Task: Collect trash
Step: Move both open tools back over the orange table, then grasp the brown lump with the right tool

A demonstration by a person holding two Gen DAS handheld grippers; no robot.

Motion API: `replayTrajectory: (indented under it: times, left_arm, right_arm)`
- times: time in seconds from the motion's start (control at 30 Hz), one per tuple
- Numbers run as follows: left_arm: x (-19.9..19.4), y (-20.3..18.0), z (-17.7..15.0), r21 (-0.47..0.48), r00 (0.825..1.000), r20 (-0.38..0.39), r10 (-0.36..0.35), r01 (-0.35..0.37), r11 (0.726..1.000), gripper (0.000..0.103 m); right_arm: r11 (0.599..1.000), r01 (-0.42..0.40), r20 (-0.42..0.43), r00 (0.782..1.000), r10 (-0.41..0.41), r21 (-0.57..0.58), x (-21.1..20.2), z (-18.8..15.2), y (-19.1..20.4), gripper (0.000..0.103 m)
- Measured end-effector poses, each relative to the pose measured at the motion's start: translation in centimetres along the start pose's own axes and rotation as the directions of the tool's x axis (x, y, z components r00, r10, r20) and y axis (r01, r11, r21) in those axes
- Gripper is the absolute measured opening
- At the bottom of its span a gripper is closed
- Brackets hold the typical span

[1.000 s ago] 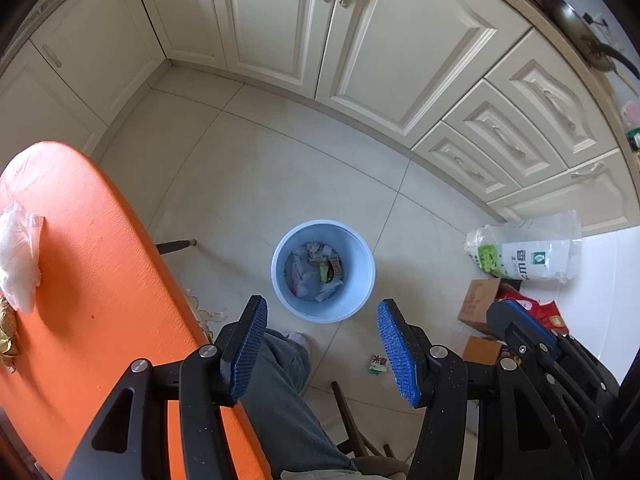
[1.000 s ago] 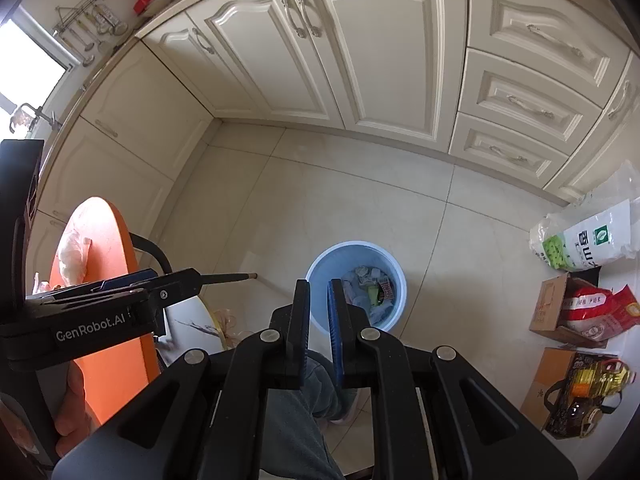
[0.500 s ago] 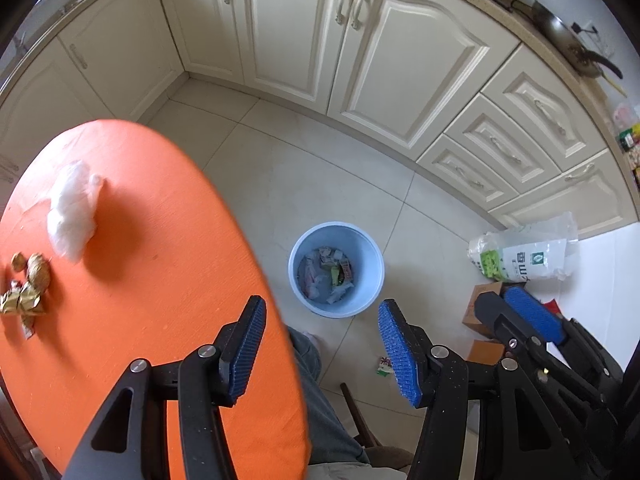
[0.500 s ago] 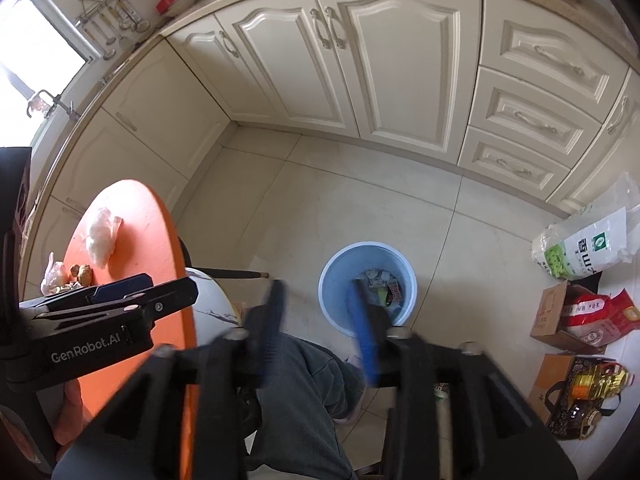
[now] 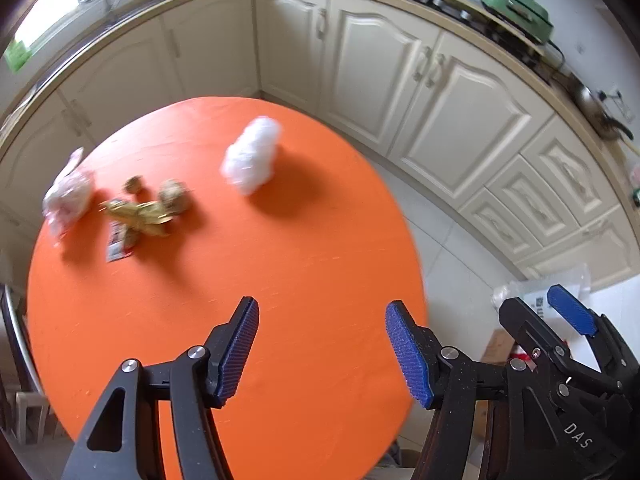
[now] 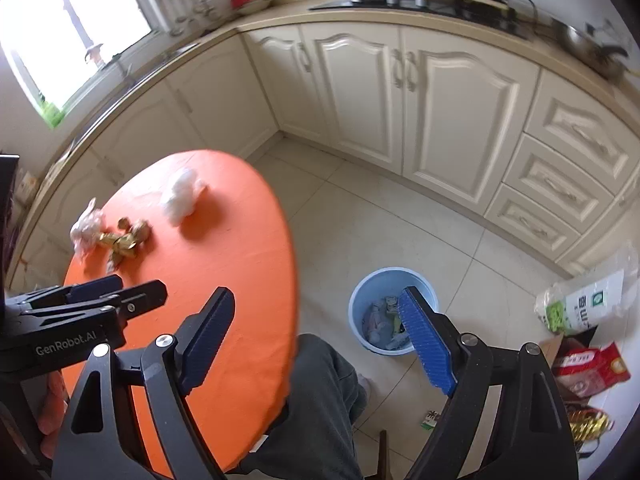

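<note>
Hovering left gripper [image 5: 322, 344], fingers apart and just widened, white wad [image 5: 251, 156] well ahead

A round table [image 5: 304, 280] stands before the corner of the kitchen cabinets [image 6: 452, 120]. On its far side lies a crumpled tissue [image 5: 252, 156]; left of it lie wrappers [image 5: 140, 216] and a small bag [image 5: 68, 196]. On the floor to the right of the table stands a bin [image 6: 360, 300] with trash inside.
</note>
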State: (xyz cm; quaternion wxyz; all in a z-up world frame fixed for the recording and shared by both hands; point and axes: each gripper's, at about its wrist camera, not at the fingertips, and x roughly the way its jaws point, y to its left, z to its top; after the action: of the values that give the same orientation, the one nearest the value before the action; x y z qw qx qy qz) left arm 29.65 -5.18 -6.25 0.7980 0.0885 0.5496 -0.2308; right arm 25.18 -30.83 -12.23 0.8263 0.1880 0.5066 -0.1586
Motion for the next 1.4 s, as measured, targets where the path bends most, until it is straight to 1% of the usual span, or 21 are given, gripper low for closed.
replayTrajectory:
  times: [0.1, 0.17, 0.23, 0.27, 0.37, 0.43, 0.47, 0.6, 0.67, 0.73, 0.83, 0.93, 1.0, 1.07, 1.13, 1.2, 1.23, 1.27, 1.33, 1.4]
  left_arm:
    - [-2.3, 3.2, -1.6, -0.060, 1.000, 0.016, 0.021, -0.020, 0.998, 0.063]
    - [-3.5, 5.3, -2.7, -0.103, 0.999, 0.021, 0.049, -0.046, 0.994, 0.063]
    - [-4.8, 7.7, -4.0, -0.163, 0.996, 0.024, 0.081, -0.076, 0.984, 0.063]
    - [-5.2, 8.7, -4.3, -0.188, 0.996, 0.027, 0.086, -0.080, 0.979, 0.063]
    - [-6.6, 11.5, -5.2, -0.259, 0.994, 0.032, 0.105, -0.093, 0.961, 0.063]
    - [-7.5, 13.9, -6.2, -0.315, 0.993, 0.028, 0.116, -0.101, 0.944, 0.063]
    - [-7.5, 14.6, -6.1, -0.332, 0.993, 0.025, 0.117, -0.103, 0.938, 0.064]
    - [-8.2, 18.9, -7.1, -0.405, 0.991, 0.009, 0.132, -0.117, 0.907, 0.064]
    - [-8.6, 20.9, -7.4, -0.444, 0.987, 0.002, 0.161, -0.143, 0.885, 0.064]
    - [-8.4, 22.4, -7.2, -0.476, 0.986, -0.002, 0.169, -0.149, 0.866, 0.064]
    - [-8.2, 24.3, -7.3, -0.517, 0.988, -0.013, 0.155, -0.139, 0.845, 0.064]
    - [-7.5, 26.1, -6.9, -0.538, 0.989, -0.028, 0.146, -0.138, 0.831, 0.064]
    - [-6.8, 26.8, -6.4, -0.552, 0.990, -0.040, 0.137, -0.136, 0.823, 0.064]
    - [-6.2, 27.6, -6.1, -0.567, 0.988, -0.052, 0.148, -0.152, 0.809, 0.064]
    - [-5.3, 28.3, -5.5, -0.571, 0.986, -0.065, 0.153, -0.162, 0.805, 0.064]
    - [-4.4, 28.7, -4.9, -0.573, 0.989, -0.073, 0.131, -0.149, 0.806, 0.064]
    - [-3.9, 28.8, -4.4, -0.575, 0.990, -0.074, 0.124, -0.144, 0.806, 0.064]
    - [-3.2, 29.1, -4.0, -0.578, 0.990, -0.073, 0.119, -0.139, 0.804, 0.064]
    - [-2.1, 29.4, -3.0, -0.584, 0.991, -0.074, 0.114, -0.136, 0.801, 0.064]
    - [-0.6, 29.4, -2.0, -0.587, 0.991, -0.081, 0.103, -0.131, 0.799, 0.064]
  right_arm:
    - [0.998, -0.017, -0.004, 1.000, 0.016, -0.064, 0.1, -0.3, 2.9, 0.086]
    - [0.993, -0.038, -0.008, 0.999, 0.038, -0.109, 0.3, -0.3, 5.0, 0.087]
    - [0.988, -0.059, -0.012, 0.998, 0.058, -0.146, 0.6, -0.4, 6.8, 0.087]
    - [0.984, -0.070, -0.018, 0.998, 0.068, -0.165, 0.9, -0.3, 7.8, 0.087]
    - [0.971, -0.099, -0.040, 0.995, 0.093, -0.216, 1.7, -0.3, 10.6, 0.087]
    - [0.962, -0.115, -0.056, 0.993, 0.105, -0.246, 2.4, -0.2, 12.4, 0.087]
    - [0.958, -0.127, -0.067, 0.991, 0.113, -0.256, 2.8, -0.2, 13.2, 0.087]
    - [0.938, -0.176, -0.110, 0.983, 0.150, -0.297, 4.5, 0.0, 16.2, 0.087]
    - [0.923, -0.209, -0.129, 0.976, 0.176, -0.323, 5.3, 0.2, 17.9, 0.087]
    - [0.912, -0.218, -0.145, 0.973, 0.178, -0.346, 6.5, 0.5, 19.5, 0.087]
    - [0.901, -0.229, -0.168, 0.970, 0.178, -0.369, 8.0, 1.2, 21.3, 0.087]
    - [0.898, -0.221, -0.189, 0.969, 0.159, -0.380, 10.1, 2.4, 23.1, 0.086]
    - [0.896, -0.230, -0.211, 0.965, 0.158, -0.379, 11.4, 3.3, 23.9, 0.084]
    - [0.901, -0.231, -0.211, 0.964, 0.161, -0.367, 12.4, 4.1, 24.3, 0.082]
    - [0.906, -0.222, -0.216, 0.965, 0.150, -0.362, 13.7, 5.2, 24.7, 0.081]
    - [0.913, -0.198, -0.223, 0.967, 0.122, -0.358, 15.3, 6.2, 24.9, 0.076]
    - [0.913, -0.191, -0.232, 0.966, 0.111, -0.361, 16.0, 6.5, 25.1, 0.071]
    - [0.913, -0.192, -0.245, 0.964, 0.106, -0.361, 16.8, 6.7, 25.2, 0.065]
    - [0.913, -0.202, -0.280, 0.955, 0.103, -0.354, 18.3, 7.0, 25.5, 0.058]
    - [0.911, -0.204, -0.293, 0.951, 0.098, -0.359, 19.3, 7.0, 25.7, 0.054]
